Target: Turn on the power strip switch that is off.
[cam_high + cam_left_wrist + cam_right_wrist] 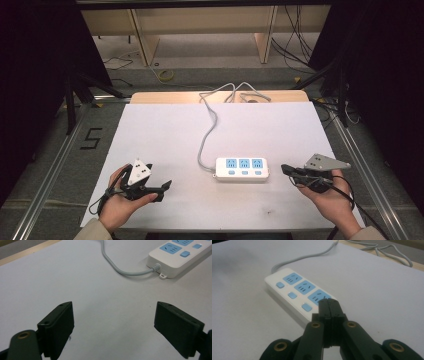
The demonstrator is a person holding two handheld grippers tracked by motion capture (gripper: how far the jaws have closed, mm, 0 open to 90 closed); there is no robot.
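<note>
High view: the white plastic power strip (242,169), with three blue sockets and three blue switches, lies flat on the white worktop (165,135), right of centre and near you. Its grey cord (206,134) curves from the strip's left end to the far edge. Your left claw (162,190) sits near left, well apart from the strip; your right claw (286,170) sits just beside the strip's right end, not touching it.

Left claw view: your left claw (113,326) stands wide with nothing between the jaws; the strip (180,255) lies far right.

Right claw view: your right claw (328,308) is pressed fully together and empty, its tip before the nearest socket of the strip (298,293).

Handling, as a judgement: the strip looks rigid, light and smooth-sided, likely to slide when pushed. Grip across its narrow width at an end; the stiff cord may drag it.
</note>
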